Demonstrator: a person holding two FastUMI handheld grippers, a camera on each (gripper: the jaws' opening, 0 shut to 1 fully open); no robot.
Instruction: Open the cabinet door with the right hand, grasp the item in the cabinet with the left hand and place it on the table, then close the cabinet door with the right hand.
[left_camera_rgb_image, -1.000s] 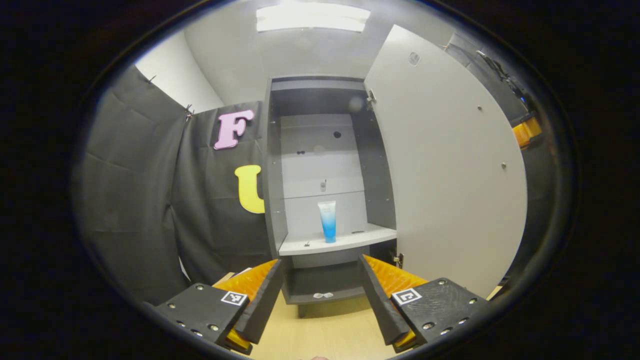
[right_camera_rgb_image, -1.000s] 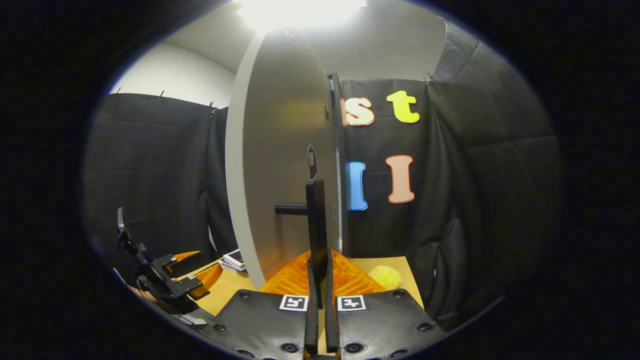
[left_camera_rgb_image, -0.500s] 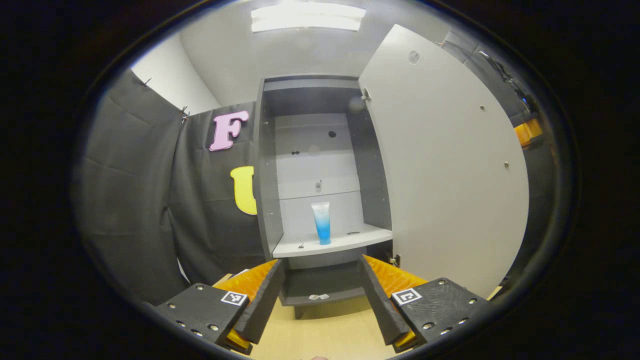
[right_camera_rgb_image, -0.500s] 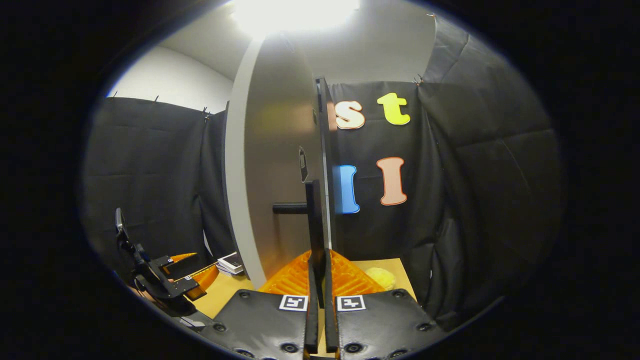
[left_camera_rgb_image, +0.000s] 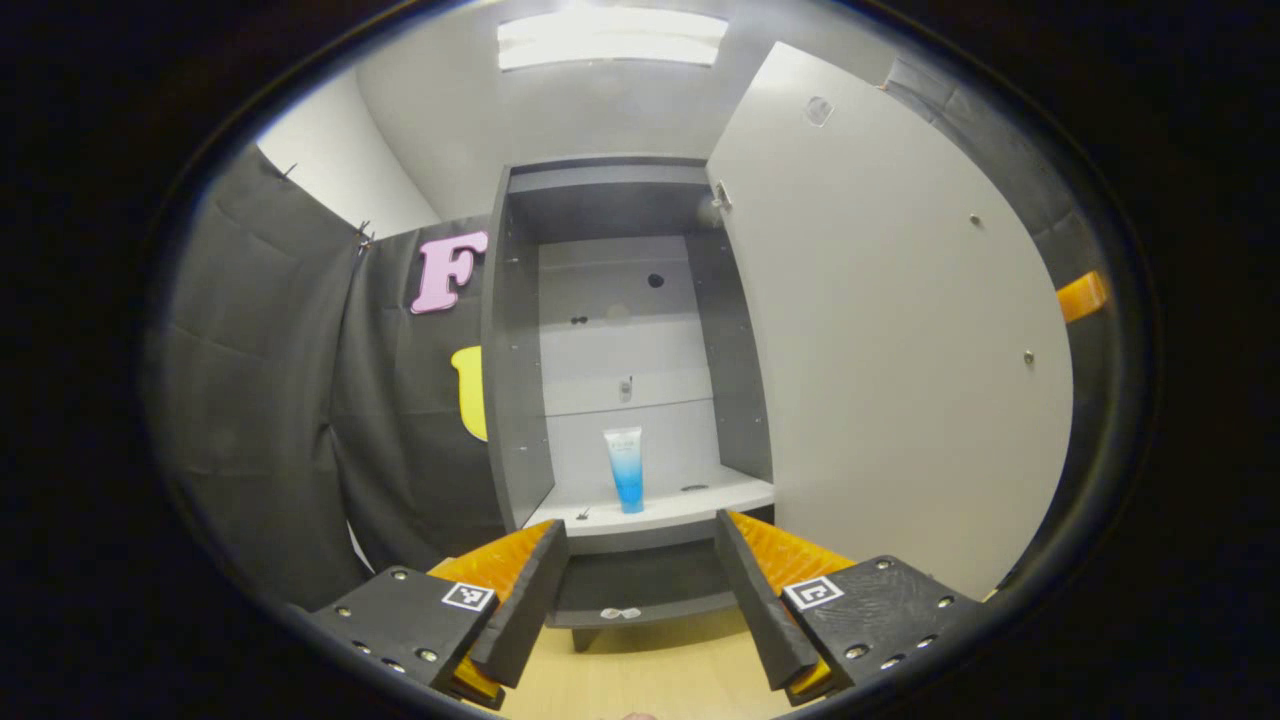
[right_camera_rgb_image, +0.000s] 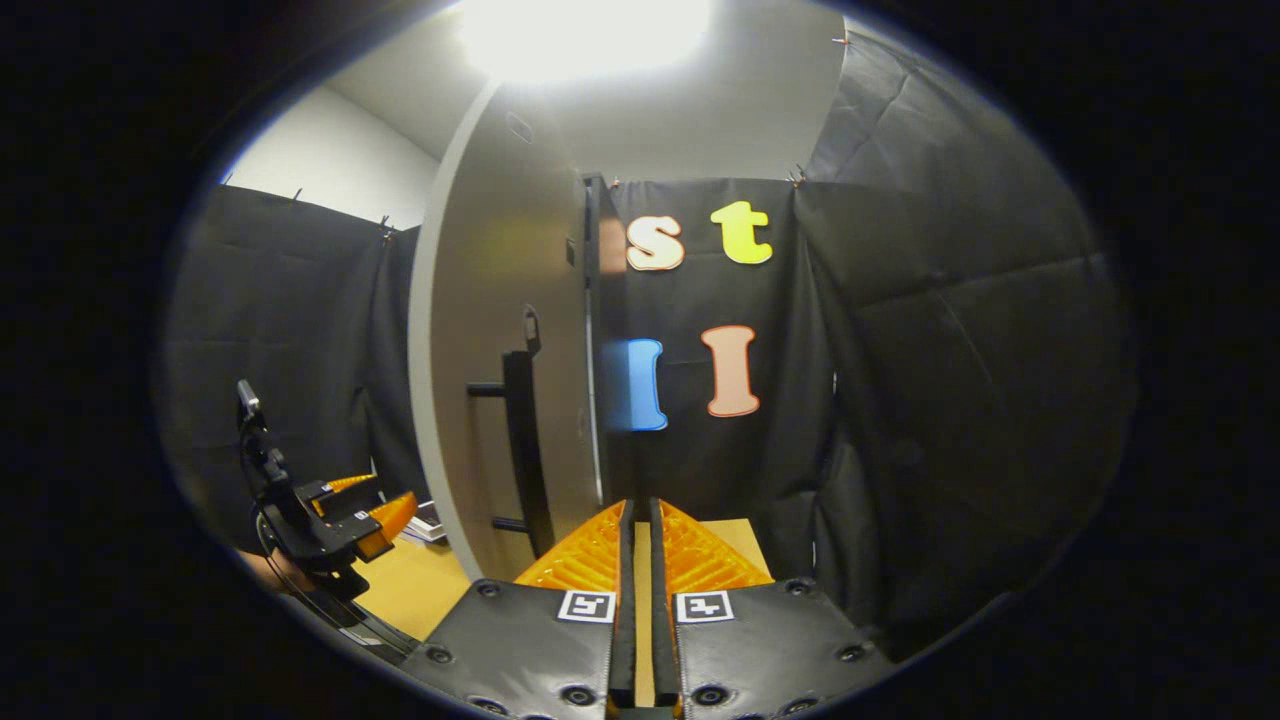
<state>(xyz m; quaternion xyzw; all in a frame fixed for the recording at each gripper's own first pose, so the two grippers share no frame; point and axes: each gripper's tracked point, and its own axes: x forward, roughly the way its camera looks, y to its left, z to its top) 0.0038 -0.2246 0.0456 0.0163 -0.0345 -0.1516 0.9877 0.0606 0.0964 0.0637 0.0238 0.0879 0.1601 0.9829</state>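
So the tall grey cabinet (left_camera_rgb_image: 620, 350) is standing wide open, with its pale flat door (left_camera_rgb_image: 890, 330) swung out on the hinge side. The item to fetch, a small blue-and-white squeeze tube (left_camera_rgb_image: 626, 469), stands upright on its cap on the white shelf (left_camera_rgb_image: 690, 502), a bit left of the shelf's middle and set back from the front edge. There's a tiny dark bit near the shelf's front left corner and another towards the right, can't tell what they are.

The left gripper (left_camera_rgb_image: 640, 600) is out in front of the cabinet with its jaws spread wide and nothing between them, pointed below the shelf's front edge and well short of the tube. In the right gripper view, the right gripper (right_camera_rgb_image: 637, 560) has its jaws pressed together with nothing in them, sitting just beside the door's edge; the long black bar handle (right_camera_rgb_image: 522, 450) is off to its left, not in the grip.

What I'd worry about: that tube is narrow and standing on a small cap, so one finger clipping it on the way in would probably knock it over or push it to the back wall. Coming in too low could also bump the shelf's front edge. And with nothing holding the door, it might drift back into the left arm's path.
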